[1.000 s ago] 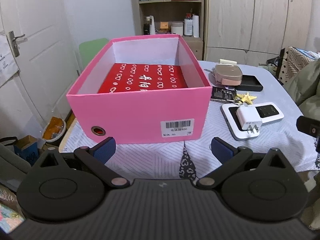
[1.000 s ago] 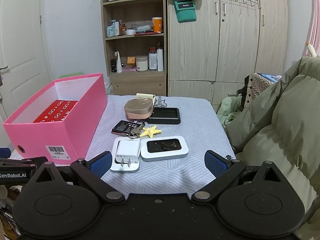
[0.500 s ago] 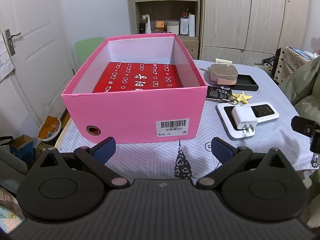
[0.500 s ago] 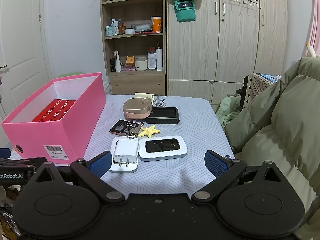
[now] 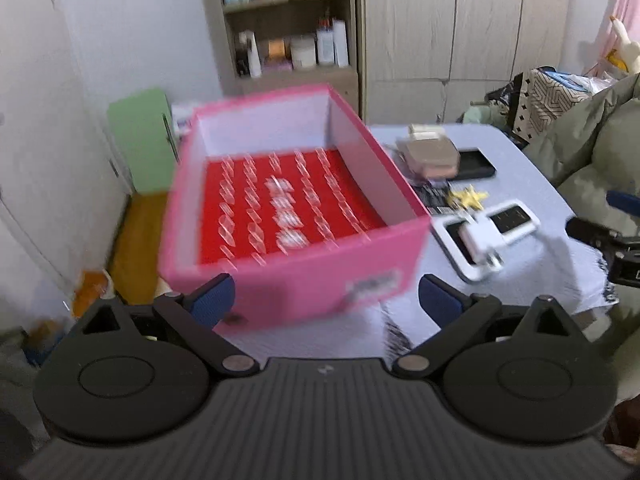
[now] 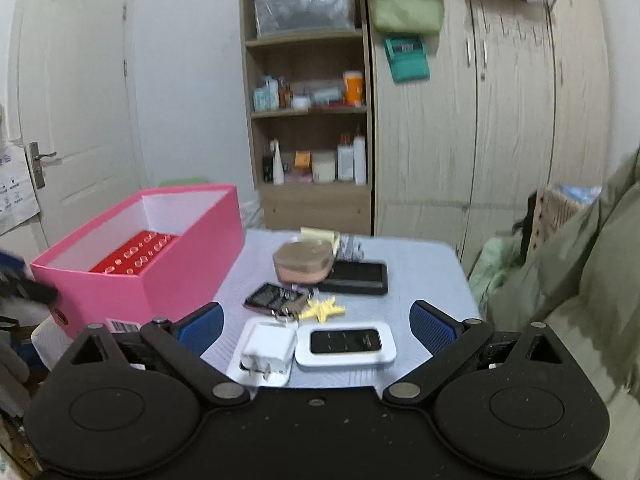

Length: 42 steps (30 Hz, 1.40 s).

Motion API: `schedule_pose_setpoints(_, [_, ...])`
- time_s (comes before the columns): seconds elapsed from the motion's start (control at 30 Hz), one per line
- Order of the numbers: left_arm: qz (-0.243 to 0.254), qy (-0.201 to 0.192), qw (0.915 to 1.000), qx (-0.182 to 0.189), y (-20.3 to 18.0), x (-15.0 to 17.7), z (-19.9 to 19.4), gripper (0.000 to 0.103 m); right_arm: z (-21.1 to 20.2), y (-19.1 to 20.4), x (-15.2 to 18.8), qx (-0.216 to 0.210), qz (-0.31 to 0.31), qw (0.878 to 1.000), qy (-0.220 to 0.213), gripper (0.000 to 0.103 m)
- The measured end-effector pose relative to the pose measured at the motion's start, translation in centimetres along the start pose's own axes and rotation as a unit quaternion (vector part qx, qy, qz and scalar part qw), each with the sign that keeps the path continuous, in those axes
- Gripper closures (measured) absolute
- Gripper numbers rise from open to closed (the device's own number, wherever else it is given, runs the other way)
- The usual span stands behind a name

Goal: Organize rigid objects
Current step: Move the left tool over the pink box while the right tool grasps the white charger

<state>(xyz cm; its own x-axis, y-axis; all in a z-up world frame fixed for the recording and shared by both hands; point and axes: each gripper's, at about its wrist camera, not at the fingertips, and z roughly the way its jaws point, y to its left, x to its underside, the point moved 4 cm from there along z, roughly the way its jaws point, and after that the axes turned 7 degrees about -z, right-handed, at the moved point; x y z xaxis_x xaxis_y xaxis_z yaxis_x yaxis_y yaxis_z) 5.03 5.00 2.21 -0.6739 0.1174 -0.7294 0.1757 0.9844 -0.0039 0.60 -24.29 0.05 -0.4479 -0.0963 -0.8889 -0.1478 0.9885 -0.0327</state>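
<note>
Blurred table [image 6: 416, 280] bears pink box [image 5: 320, 280], seemingly.

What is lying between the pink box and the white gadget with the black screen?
In the right wrist view, a white plug charger lies between the pink box and the white gadget.

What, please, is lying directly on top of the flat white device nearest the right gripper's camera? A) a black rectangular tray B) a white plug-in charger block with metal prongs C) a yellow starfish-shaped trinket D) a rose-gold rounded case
B: in the right wrist view the white plug-in charger block rests on the flat white device, while the yellow starfish trinket lies on the table behind it.
</note>
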Motion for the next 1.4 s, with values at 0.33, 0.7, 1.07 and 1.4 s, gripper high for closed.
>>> schedule_pose_setpoints(0.33, [0.034, -0.008, 0.9993, 0.013, 4.5, -5.2, 1.5, 0.003, 4.5, 1.8, 0.9, -0.075, -0.004, 0.995, 0.073, 0.008])
schedule_pose_setpoints(0.7, [-0.012, 0.035, 0.997, -0.068, 11.0, -10.1, 9.8, 0.032, 8.9, 3.9, 1.1, -0.115, -0.015, 0.984, 0.136, 0.023])
schedule_pose_setpoints(1.07, [-0.017, 0.018, 0.9971, -0.072, 12.4, -7.5, 14.1, 0.098, 12.2, 4.6, 1.5, -0.058, -0.035, 0.983, 0.171, 0.045])
schedule_pose_setpoints(1.4, [-0.027, -0.022, 0.9972, -0.066, 12.2, -7.3, 14.2, 0.099, 12.5, 4.4, 1.3, -0.039, -0.041, 0.981, 0.185, 0.044])
